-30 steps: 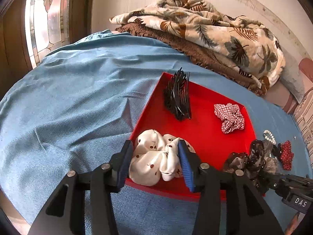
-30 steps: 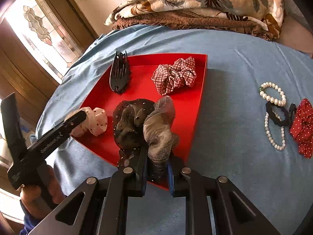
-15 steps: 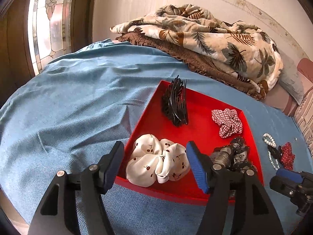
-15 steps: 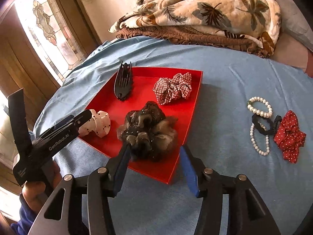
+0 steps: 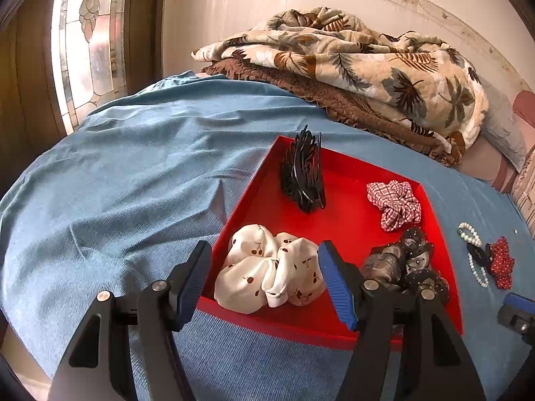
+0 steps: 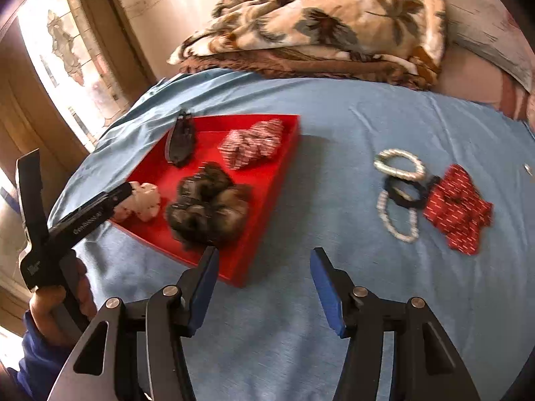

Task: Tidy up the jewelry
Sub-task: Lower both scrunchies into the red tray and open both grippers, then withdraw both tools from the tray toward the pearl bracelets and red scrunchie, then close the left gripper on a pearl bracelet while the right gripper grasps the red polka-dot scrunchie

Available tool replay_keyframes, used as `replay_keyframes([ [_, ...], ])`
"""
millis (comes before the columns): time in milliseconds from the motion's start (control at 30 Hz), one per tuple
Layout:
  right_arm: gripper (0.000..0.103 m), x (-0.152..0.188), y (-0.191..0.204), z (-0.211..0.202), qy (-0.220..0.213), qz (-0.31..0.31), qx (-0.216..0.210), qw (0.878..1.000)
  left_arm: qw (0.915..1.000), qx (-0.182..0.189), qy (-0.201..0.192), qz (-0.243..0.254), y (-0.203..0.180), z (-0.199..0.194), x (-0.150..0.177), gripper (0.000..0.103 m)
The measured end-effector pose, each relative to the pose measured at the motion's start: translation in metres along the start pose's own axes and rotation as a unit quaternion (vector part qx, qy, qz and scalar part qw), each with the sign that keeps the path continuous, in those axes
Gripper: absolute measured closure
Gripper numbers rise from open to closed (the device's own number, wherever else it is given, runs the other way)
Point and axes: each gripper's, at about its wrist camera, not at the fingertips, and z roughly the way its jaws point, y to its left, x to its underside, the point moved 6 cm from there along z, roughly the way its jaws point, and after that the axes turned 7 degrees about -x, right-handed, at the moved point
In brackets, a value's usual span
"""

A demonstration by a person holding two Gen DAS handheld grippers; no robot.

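A red tray (image 5: 337,220) sits on a blue bedspread (image 5: 127,180) that covers the bed, and it holds four hair pieces: a black claw clip (image 5: 302,177) at the far side, a red-and-white checked scrunchie (image 5: 394,202) toward the right wall, a white cherry-print scrunchie (image 5: 267,269) in the near left corner, and a dark brown sheer scrunchie (image 5: 406,264) in the near right corner. The left hand-held gripper (image 5: 264,280) hangs over the near rim with its jaws spread wide on either side of the white scrunchie, touching nothing. The right hand-held gripper (image 6: 264,287) is over the bare bedspread just beside the tray's near corner, its jaws opening and nothing between them. Well to the right of the tray lie two pearl bracelets (image 6: 398,197), a black hair tie (image 6: 406,192) across them and a red dotted scrunchie (image 6: 458,209) touching the tie. A folded leaf-print quilt (image 5: 351,63) is piled at the far end of the bed.
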Motion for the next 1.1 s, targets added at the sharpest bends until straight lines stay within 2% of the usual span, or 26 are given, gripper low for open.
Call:
replay_keyframes([
  [167, 0.042, 0.012, -0.049, -0.024, -0.009, 0.039, 0.031, 0.999, 0.9999, -0.011, -0.007, -0.002, 0.000, -0.005, 0.005, 0.038],
  [333, 0.042, 0.024, -0.113, -0.053, -0.018, 0.088, 0.074, 0.993, 0.9997, -0.010, -0.023, -0.002, -0.004, -0.027, 0.014, 0.038],
  [467, 0.042, 0.030, -0.152, -0.072, -0.031, 0.121, 0.092, 0.988, 0.9999, 0.012, -0.008, 0.001, -0.016, -0.045, 0.021, 0.038],
  [600, 0.042, 0.029, -0.175, -0.080, -0.041, 0.134, 0.094, 0.986, 0.9989, 0.028, -0.011, 0.035, -0.043, -0.067, 0.023, 0.038],
  [733, 0.042, 0.025, -0.182, -0.076, -0.047, 0.138, 0.085, 0.986, 0.9947, 0.068, 0.003, 0.077, -0.086, -0.083, 0.025, 0.038],
  [867, 0.042, 0.017, -0.186, -0.063, -0.049, 0.140, 0.071, 0.986, 0.9852, 0.128, 0.026, 0.111, -0.139, -0.094, 0.027, 0.038],
  [1000, 0.041, 0.011, -0.191, -0.056, -0.052, 0.148, 0.054, 0.986, 0.9756, 0.175, 0.049, 0.123, -0.186, -0.095, 0.023, 0.038],
  [1100, 0.038, 0.006, -0.196, -0.053, -0.055, 0.149, 0.047, 0.986, 0.9711, 0.193, 0.068, 0.124, -0.212, -0.085, 0.015, 0.038],
])
